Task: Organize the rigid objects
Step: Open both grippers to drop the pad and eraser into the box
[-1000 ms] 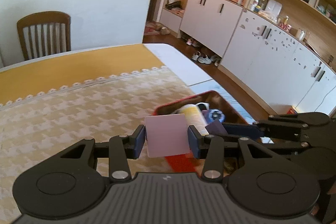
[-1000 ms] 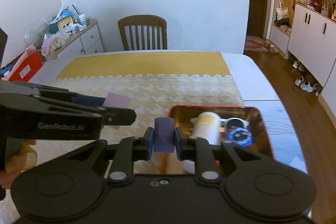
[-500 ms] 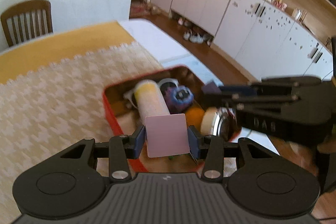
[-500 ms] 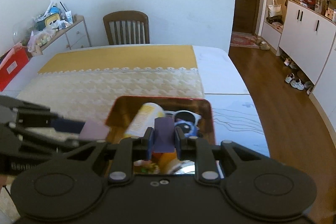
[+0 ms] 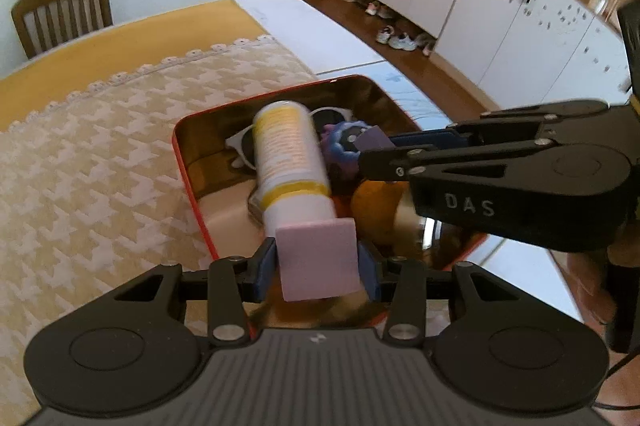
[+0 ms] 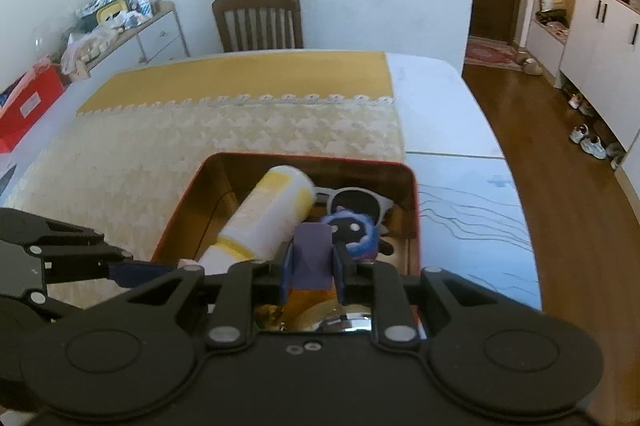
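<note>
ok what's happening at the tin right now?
A person holds a gripper in each hand over the red tin on the table. The left gripper has a pink block between its jaws, which have just been closing; the right gripper is shut on a purple block. A white and yellow bottle, sunglasses and a blue toy already lie inside.

The red tin [image 6: 412, 186] is crowded. A white and yellow bottle [image 5: 288, 162] lies lengthwise down its middle, blocking passage across. White sunglasses [image 6: 352, 196] and a blue round toy [image 6: 356, 232] fill the far corner at 1 o'clock; an orange object [image 5: 376, 204] sits beside the bottle at 3 o'clock. Bare floor shows only left of the bottle, at 9 o'clock. The patterned tablecloth [image 5: 100, 154] from 9 to 12 o'clock lies open. A chair [image 6: 258, 18] stands beyond the far table edge.
</note>
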Available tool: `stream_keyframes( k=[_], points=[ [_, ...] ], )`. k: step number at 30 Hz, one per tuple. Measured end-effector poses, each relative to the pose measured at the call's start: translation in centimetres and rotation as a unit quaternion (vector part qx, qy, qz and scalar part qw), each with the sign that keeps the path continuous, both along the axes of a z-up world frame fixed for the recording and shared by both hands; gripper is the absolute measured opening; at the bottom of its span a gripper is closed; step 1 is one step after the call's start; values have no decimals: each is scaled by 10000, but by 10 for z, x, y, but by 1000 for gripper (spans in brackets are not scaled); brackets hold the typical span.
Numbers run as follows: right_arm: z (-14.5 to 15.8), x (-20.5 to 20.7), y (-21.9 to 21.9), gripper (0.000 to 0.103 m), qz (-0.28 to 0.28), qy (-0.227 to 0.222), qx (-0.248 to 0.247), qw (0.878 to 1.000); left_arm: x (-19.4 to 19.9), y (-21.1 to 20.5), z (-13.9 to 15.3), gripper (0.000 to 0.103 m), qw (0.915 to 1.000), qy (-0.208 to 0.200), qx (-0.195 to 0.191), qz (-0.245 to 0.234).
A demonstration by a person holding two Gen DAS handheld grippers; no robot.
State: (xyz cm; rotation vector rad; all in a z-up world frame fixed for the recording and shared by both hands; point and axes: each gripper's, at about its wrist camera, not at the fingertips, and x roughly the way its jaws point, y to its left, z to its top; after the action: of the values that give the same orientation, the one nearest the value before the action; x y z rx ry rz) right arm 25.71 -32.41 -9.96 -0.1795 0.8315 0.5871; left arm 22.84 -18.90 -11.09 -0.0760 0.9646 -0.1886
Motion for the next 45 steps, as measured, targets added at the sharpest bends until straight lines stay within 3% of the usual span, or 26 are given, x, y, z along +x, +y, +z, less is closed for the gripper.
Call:
stream_keyframes(
  k=[8,15,26,29,38,43,45],
  points=[
    [-10,6,4,20,150,129,-109,9997,8,-1,-14,40,9996,223,-6,169],
    [-9,3,5,21,237,79,-193,9995,9,-10,-18,40,9996,290,49,43],
    [-2,-1,-6,35,112,70,-174,9998,10,-15,-19,45,9993,374,40,53],
    [2,-4,-11,38,68,37,-137,9999,5,-15,-14,53,9996,271,-14,56],
    [14,-18,-18,49,-28,-93,-67,9999,-13,-12,4,54,9999,-19,-91,123],
    [24,-31,-22,61,-156,-193,76,9997,-26,-6,18,54,9994,-260,-166,127],
    [29,-38,-23,62,-244,-237,146,9993,-30,-3,22,59,9991,-333,-221,103]
  ],
)
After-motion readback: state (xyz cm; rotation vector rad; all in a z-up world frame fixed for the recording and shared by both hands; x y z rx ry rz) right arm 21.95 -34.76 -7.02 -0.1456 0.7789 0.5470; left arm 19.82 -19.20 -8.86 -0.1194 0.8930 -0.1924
